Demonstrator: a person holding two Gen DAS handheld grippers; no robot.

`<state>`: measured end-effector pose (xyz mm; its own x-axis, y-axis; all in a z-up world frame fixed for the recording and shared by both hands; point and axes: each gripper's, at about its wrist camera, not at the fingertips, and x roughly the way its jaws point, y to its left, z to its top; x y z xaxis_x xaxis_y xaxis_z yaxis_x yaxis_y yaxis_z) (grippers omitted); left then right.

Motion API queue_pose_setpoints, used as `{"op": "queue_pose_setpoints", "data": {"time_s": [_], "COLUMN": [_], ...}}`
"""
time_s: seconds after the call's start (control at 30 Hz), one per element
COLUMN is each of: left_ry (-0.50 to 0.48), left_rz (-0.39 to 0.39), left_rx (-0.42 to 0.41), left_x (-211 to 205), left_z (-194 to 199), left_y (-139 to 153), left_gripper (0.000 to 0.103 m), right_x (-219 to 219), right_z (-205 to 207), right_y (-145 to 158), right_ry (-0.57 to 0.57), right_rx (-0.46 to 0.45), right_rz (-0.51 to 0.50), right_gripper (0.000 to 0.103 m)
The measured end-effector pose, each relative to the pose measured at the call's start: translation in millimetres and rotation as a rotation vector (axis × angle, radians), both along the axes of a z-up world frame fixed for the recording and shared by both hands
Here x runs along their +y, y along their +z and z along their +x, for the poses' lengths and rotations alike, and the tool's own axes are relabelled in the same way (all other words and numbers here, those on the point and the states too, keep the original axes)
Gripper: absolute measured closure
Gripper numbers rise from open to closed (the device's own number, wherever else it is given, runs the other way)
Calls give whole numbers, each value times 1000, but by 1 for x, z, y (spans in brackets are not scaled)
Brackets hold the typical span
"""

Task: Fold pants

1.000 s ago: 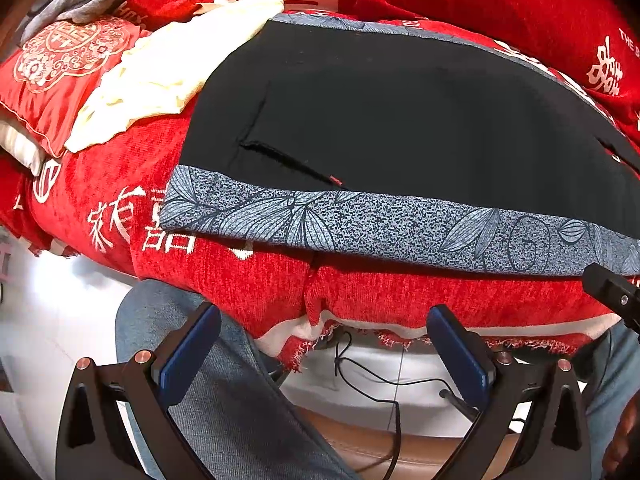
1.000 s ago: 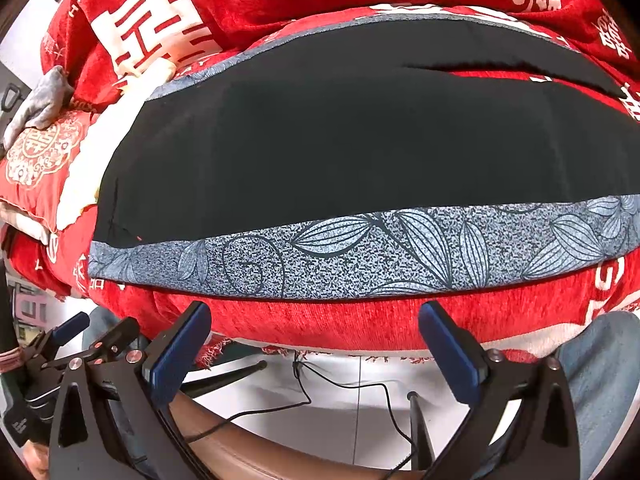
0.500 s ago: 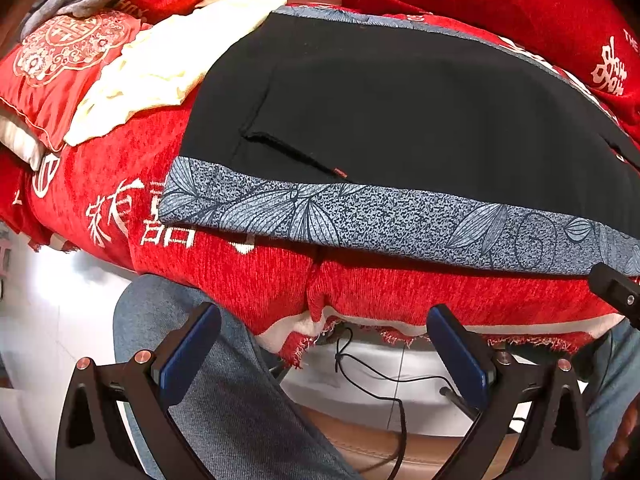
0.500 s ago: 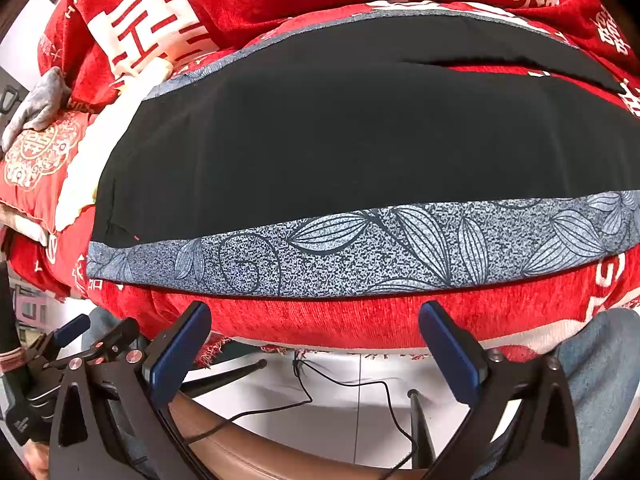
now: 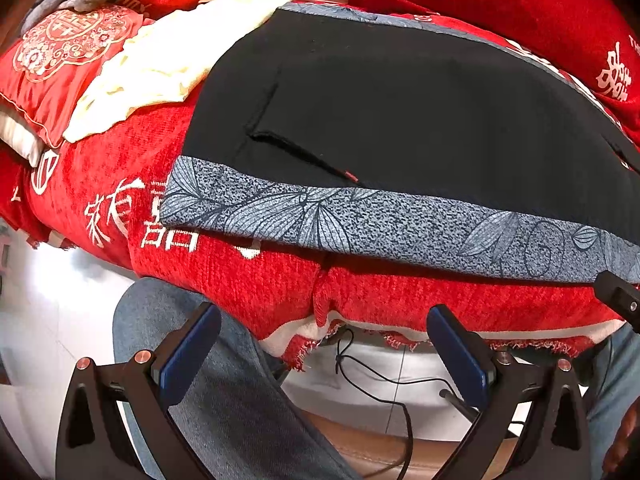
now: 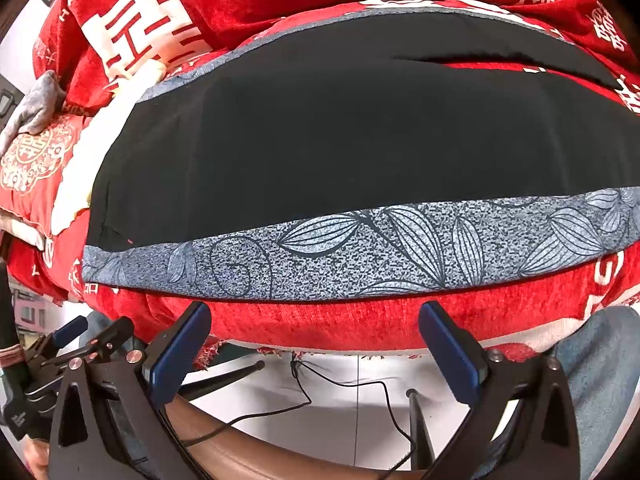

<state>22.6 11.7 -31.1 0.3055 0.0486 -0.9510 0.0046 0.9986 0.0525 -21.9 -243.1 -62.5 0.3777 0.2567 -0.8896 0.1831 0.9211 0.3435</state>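
Observation:
Black pants (image 5: 420, 120) with a grey leaf-patterned side band (image 5: 360, 220) lie flat on a red bed cover (image 5: 240, 276). The right wrist view shows the same pants (image 6: 340, 148), and their band (image 6: 360, 252) runs along the near edge. A pocket slit (image 5: 296, 148) shows near the waist end at the left. My left gripper (image 5: 324, 344) is open, below the bed's edge and apart from the cloth. My right gripper (image 6: 316, 340) is open too, just short of the band, holding nothing.
A cream cloth (image 5: 168, 64) and a red embroidered pillow (image 5: 60, 64) lie left of the pants. A person's jeans-clad legs (image 5: 224, 392) are under the grippers. A black cable (image 6: 340, 384) trails over the white floor. A tripod leg (image 6: 416, 420) stands below.
Both grippers have edged slightly forward toward the bed; the pants look a little closer and lower in both views. Neither gripper's jaws have changed.

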Motion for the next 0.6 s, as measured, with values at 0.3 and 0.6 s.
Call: {"op": "queue_pose_setpoints", "data": {"time_s": [0.3, 0.6], "left_ry": [16, 7], "left_rz": [-11, -12], "left_rx": [4, -1], "left_x": [6, 5], "left_z": [9, 16], "left_y": [-5, -4], "left_gripper": [0, 0], "right_x": [-9, -11], "right_z": [2, 5], "right_y": [4, 0], "right_ry": [-19, -38], "right_rx": [-64, -44], "right_rz": [136, 142], "right_gripper": [0, 0]}}
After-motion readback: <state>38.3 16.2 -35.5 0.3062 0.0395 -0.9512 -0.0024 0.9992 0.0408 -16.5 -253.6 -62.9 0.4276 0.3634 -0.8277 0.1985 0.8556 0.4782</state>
